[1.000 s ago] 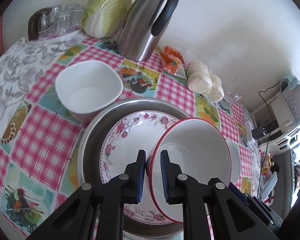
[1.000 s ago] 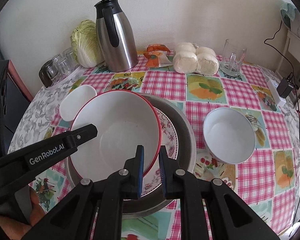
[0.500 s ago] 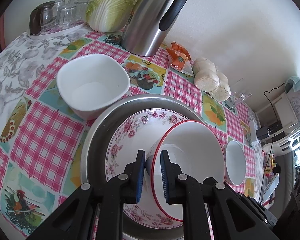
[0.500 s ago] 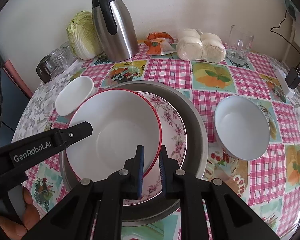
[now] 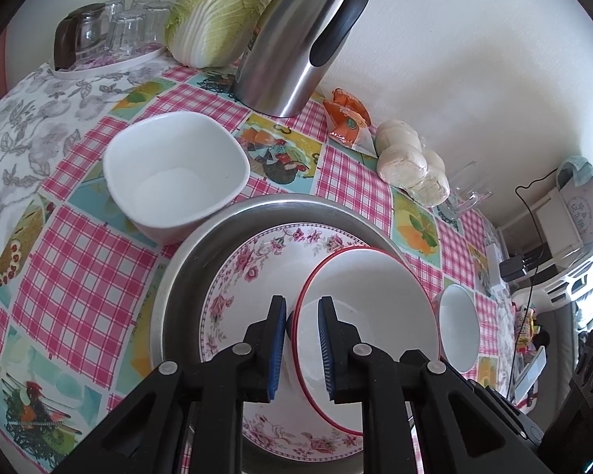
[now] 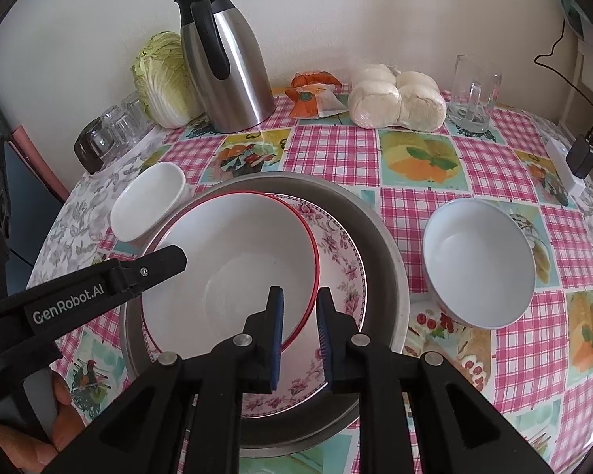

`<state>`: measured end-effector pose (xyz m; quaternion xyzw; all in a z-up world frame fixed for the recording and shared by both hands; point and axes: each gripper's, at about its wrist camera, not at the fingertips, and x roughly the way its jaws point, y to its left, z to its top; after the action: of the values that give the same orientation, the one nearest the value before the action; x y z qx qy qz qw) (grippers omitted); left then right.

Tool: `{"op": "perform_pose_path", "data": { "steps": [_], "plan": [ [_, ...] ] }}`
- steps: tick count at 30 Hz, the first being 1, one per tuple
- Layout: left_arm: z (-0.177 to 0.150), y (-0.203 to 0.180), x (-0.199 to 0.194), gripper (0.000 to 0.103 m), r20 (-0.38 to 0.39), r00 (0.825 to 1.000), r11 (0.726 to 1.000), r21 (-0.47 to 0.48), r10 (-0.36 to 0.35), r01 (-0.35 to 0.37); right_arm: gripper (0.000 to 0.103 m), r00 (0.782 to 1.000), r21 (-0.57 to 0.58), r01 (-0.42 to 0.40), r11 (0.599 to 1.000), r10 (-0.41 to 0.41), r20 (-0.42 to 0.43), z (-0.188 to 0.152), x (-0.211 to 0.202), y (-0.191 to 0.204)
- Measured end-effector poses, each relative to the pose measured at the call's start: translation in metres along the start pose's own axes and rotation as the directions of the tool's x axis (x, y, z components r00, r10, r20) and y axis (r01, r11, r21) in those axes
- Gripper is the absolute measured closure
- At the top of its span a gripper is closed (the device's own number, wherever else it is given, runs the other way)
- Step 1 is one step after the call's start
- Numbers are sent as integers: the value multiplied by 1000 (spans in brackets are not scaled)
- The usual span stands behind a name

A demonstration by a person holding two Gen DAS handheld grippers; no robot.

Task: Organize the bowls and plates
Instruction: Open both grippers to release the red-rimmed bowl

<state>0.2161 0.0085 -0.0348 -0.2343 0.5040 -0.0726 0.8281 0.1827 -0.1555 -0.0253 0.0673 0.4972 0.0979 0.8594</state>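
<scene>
A red-rimmed white bowl point(image 6: 237, 260) sits in a floral plate point(image 6: 340, 272), which lies in a big metal dish point(image 6: 383, 245). Both grippers are shut on the bowl's rim: my left gripper point(image 5: 302, 339) on its left edge, my right gripper point(image 6: 298, 335) on its near right edge. The bowl point(image 5: 375, 300), plate point(image 5: 257, 272) and dish point(image 5: 201, 252) also show in the left wrist view. A white squarish bowl point(image 5: 178, 173) stands left of the dish and a round white bowl point(image 6: 478, 260) to its right.
At the back stand a steel thermos jug point(image 6: 229, 71), a cabbage point(image 6: 162, 79), a tray of upturned glasses point(image 6: 110, 134), an orange packet point(image 6: 316, 94), bagged buns point(image 6: 395, 98) and a glass mug point(image 6: 474, 94). A charger and cable point(image 6: 581, 154) lie at the right edge.
Both grippers have lowered the red-rimmed bowl toward the floral plate and shifted it a little; the grips are unchanged.
</scene>
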Motion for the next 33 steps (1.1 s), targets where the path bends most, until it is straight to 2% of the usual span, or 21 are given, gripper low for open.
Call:
{"op": "perform_pose_path", "data": {
  "steps": [13, 21, 23, 26, 29, 31, 33],
  "plan": [
    [1, 1, -2, 83, 22, 1000, 1000, -4, 5, -5, 83, 999, -6, -19, 1000, 20, 31, 1, 3, 2],
    [2, 5, -1, 79, 4, 1000, 1000, -21, 3, -3, 83, 999, -3, -33, 999, 33, 32, 2, 4, 0],
    [2, 6, -1, 74, 1, 1000, 1000, -23, 6, -6, 81, 999, -3, -37, 999, 37, 25, 2, 3, 0],
    [2, 7, -2, 66, 5, 1000, 1000, -20, 15, -15, 68, 999, -12, -35, 999, 36, 24, 2, 0, 1],
    [3, 6, -7, 55, 20, 1000, 1000, -14, 24, -24, 63, 999, -21, -34, 999, 35, 33, 1, -4, 1],
    [3, 6, -11, 41, 35, 999, 999, -11, 34, -34, 61, 998, -20, -37, 999, 38, 42, 1, -8, -1],
    [3, 6, -15, 34, 49, 997, 998, -8, 59, -59, 50, 998, -17, -35, 999, 36, 51, 2, -11, -3]
  ]
}}
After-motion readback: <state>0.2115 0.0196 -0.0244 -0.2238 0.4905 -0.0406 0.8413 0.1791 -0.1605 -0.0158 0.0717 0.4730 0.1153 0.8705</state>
